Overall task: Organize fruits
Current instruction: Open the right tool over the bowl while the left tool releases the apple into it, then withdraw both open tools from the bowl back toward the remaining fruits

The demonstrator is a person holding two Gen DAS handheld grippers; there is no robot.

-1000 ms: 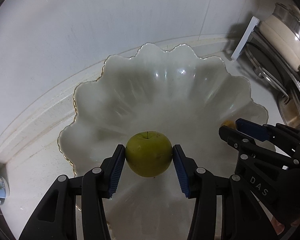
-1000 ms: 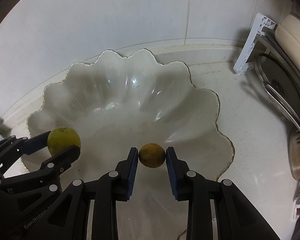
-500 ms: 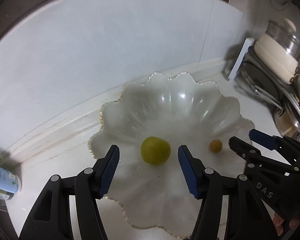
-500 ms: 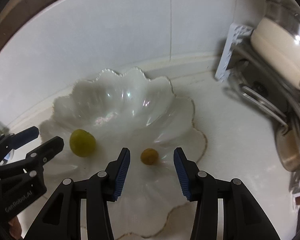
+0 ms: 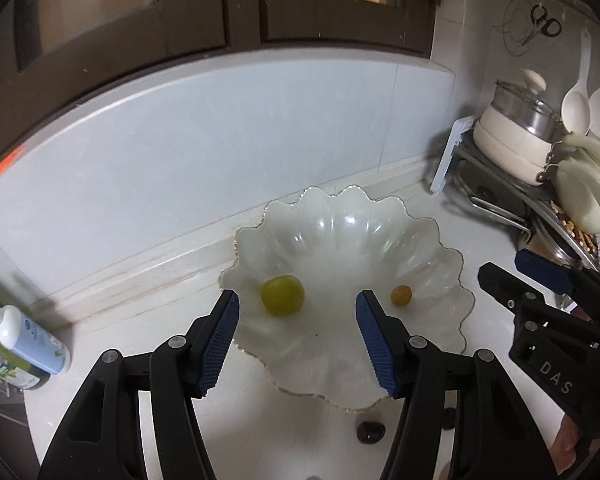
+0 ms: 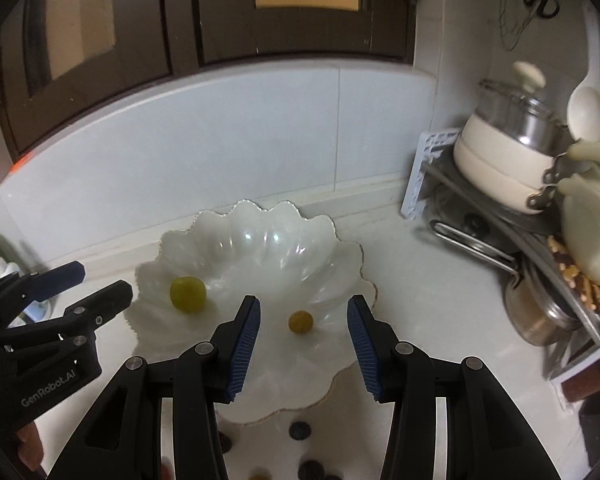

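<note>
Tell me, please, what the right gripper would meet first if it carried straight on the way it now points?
Most likely the small orange fruit lying in the scalloped white bowl; it sits between the open fingers of the right gripper, a little ahead. Depth is unclear, so it might reach the bowl's floor beside it.

White countertop (image 5: 148,320), pale tiled wall (image 5: 180,152), dark-framed window (image 6: 228,20) above.
</note>
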